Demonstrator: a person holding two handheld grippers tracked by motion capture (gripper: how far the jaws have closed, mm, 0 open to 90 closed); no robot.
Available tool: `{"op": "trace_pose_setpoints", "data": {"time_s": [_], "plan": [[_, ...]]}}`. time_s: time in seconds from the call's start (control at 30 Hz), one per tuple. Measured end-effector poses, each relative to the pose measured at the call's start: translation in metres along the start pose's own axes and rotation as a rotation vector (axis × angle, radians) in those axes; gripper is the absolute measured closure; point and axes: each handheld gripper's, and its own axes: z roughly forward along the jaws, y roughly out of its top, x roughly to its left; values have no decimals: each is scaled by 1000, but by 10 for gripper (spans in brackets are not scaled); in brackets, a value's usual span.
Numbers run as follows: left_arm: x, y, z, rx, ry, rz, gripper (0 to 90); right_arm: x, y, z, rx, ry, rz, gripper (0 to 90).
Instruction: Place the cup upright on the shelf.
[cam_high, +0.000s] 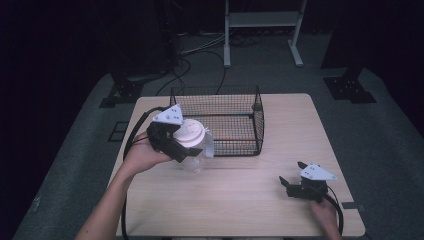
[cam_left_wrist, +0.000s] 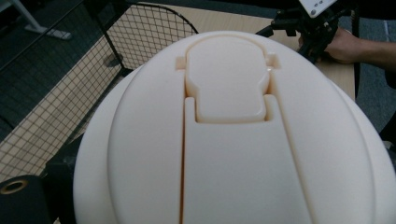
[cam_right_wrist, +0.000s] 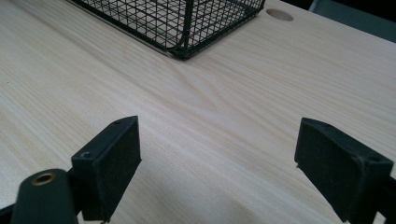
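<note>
the left gripper (cam_high: 186, 146) clamps a clear plastic jar with a cream lid (cam_high: 192, 145), held at nine o'clock of the black wire basket (cam_high: 256, 134). the right gripper (cam_high: 291, 181) rests wide open on the light wooden table (cam_high: 240, 195), holding nothing.

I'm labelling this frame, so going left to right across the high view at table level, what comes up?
Left claw shut on the jar → wire basket → right claw, open, resting on the table.

Cream lid (cam_high: 188, 132), black mesh basket (cam_high: 239, 107)
</note>
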Motion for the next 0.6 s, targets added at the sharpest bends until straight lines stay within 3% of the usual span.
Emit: {"op": "trace_pose_setpoints", "data": {"time_s": [0.3,0.6], "plan": [[11,32,23,12,-42,18,49,0,0,0,0,0,3,135],[23,58,37,20,-43,34,49,0,0,0,-1,1,5,135]]}}
